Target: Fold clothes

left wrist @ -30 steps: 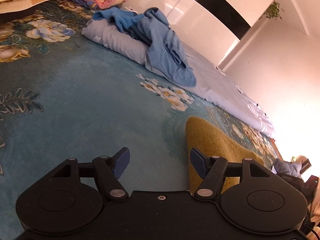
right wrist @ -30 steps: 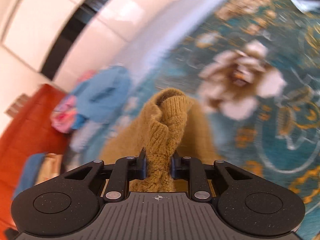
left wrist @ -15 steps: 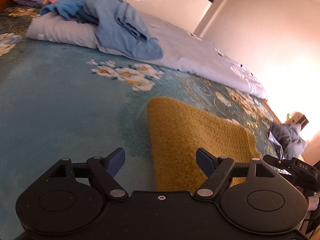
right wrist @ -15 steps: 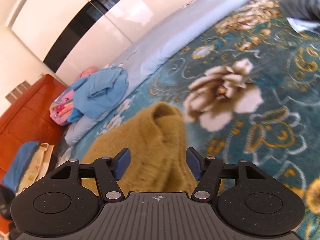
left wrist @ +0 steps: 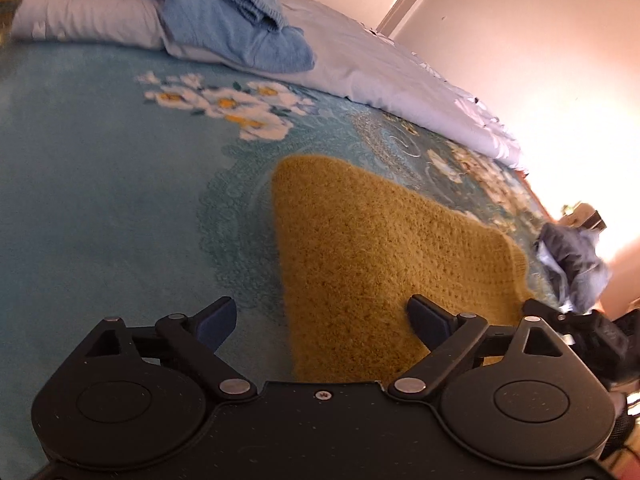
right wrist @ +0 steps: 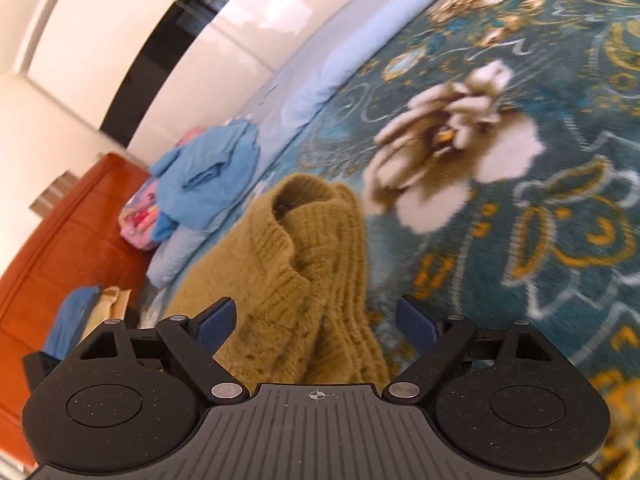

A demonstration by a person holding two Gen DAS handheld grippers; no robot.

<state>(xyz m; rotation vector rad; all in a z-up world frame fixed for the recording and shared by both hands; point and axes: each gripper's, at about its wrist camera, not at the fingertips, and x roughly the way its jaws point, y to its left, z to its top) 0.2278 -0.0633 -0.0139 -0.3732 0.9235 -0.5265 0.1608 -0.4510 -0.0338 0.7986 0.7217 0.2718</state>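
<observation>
A mustard knit sweater (left wrist: 372,248) lies flat on the teal floral bedspread (left wrist: 100,184). My left gripper (left wrist: 322,318) stands open over the sweater's near edge, nothing between its fingers. In the right wrist view the same sweater (right wrist: 288,264) shows its ribbed collar or cuff bunched up just ahead. My right gripper (right wrist: 316,318) is open wide above that bunched part, not holding it. The right gripper's body (left wrist: 592,340) shows at the right edge of the left wrist view.
A crumpled blue garment (left wrist: 236,20) lies on a pale blue rolled quilt (left wrist: 380,68) along the far side of the bed. A grey garment (left wrist: 572,256) sits at the right. A red-brown headboard (right wrist: 60,240) and folded cloths (right wrist: 80,316) are at left.
My right gripper has let go of the sweater's ribbed part and opened wide. The left gripper moved right over the sweater and widened its jaws.
</observation>
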